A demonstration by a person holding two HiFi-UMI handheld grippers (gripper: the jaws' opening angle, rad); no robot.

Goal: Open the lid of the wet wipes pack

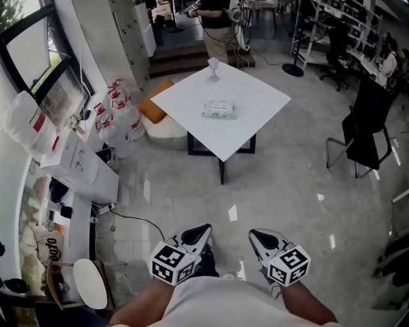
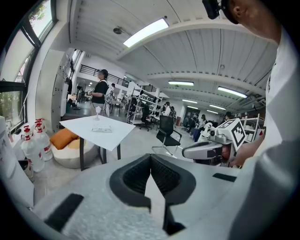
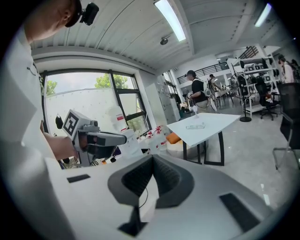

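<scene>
The wet wipes pack [image 1: 219,110] lies flat near the middle of a white square table [image 1: 262,102], far ahead of me, with its lid down. It also shows small in the left gripper view as the pack [image 2: 102,129], and in the right gripper view as the pack [image 3: 195,126]. A stemmed glass [image 1: 213,69] stands at the table's far corner. My left gripper [image 1: 200,231] and right gripper [image 1: 257,237] are held close to my body, over the floor, well short of the table. Both are shut with nothing between the jaws.
Large water bottles [image 1: 118,121] and an orange cushion [image 1: 155,105] sit left of the table. A white cabinet [image 1: 83,169] lines the left wall. A black chair [image 1: 367,128] stands at the right. A person [image 1: 214,19] stands beyond the table. Grey floor lies between me and the table.
</scene>
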